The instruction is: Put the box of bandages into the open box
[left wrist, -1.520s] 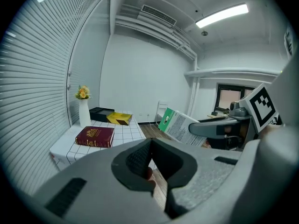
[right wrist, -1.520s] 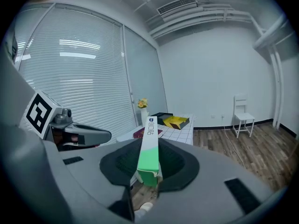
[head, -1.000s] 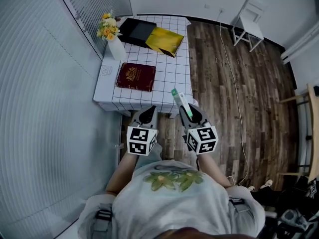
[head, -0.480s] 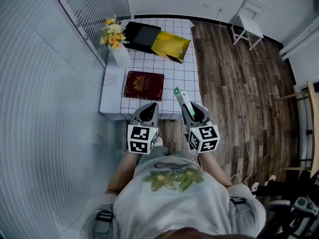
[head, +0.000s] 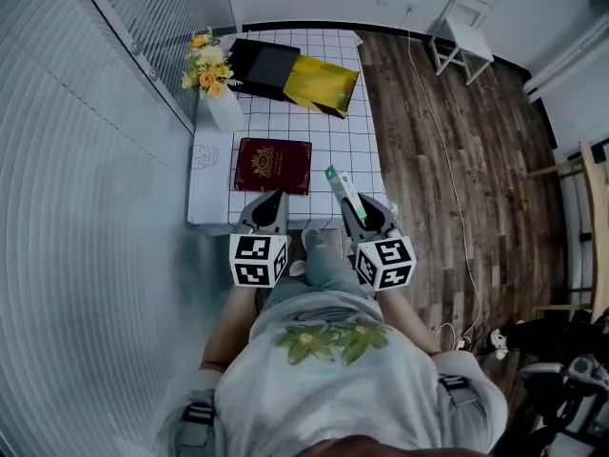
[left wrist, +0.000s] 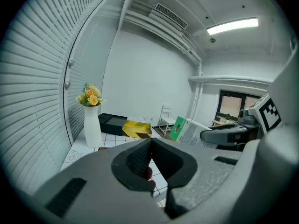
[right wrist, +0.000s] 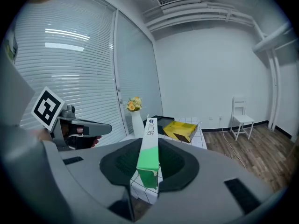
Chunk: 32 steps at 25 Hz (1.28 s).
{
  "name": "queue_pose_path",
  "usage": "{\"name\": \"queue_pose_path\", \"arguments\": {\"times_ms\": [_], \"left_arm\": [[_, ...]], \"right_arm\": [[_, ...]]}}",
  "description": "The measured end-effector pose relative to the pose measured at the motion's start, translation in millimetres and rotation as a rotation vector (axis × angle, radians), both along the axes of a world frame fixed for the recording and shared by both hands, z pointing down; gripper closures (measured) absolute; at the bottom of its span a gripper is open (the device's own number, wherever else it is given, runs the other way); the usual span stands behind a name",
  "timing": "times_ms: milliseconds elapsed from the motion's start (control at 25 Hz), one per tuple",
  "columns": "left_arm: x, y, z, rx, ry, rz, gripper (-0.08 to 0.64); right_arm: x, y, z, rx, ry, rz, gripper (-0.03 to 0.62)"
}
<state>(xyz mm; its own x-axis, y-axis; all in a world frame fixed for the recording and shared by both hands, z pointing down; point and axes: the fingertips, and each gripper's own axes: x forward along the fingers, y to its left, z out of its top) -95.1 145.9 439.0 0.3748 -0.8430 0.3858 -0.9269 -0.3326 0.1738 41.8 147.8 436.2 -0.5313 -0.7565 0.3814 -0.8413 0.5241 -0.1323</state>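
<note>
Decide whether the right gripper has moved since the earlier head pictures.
Yes. The right gripper, holding the bandage box, has come forward: it now reaches over the table's near edge.

The head camera looks steeply down onto the checked table (head: 333, 150) and plank floor (head: 447, 188). One camera rides close behind the left gripper (head: 268, 201) and another behind the right gripper (head: 365, 208). Both face nearly level across the table toward the far wall. All three views share the flower vase (head: 224, 108) and white chair (head: 463, 31).
</note>
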Motion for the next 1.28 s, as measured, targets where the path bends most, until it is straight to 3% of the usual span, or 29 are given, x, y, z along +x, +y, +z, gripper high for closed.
{"name": "queue_pose_path", "arguments": {"times_ms": [1280], "left_arm": [[4, -161, 4, -0.002, 0.006, 0.054, 0.555]], "right_arm": [[-10, -173, -14, 0.046, -0.027, 0.027, 0.5]]}}
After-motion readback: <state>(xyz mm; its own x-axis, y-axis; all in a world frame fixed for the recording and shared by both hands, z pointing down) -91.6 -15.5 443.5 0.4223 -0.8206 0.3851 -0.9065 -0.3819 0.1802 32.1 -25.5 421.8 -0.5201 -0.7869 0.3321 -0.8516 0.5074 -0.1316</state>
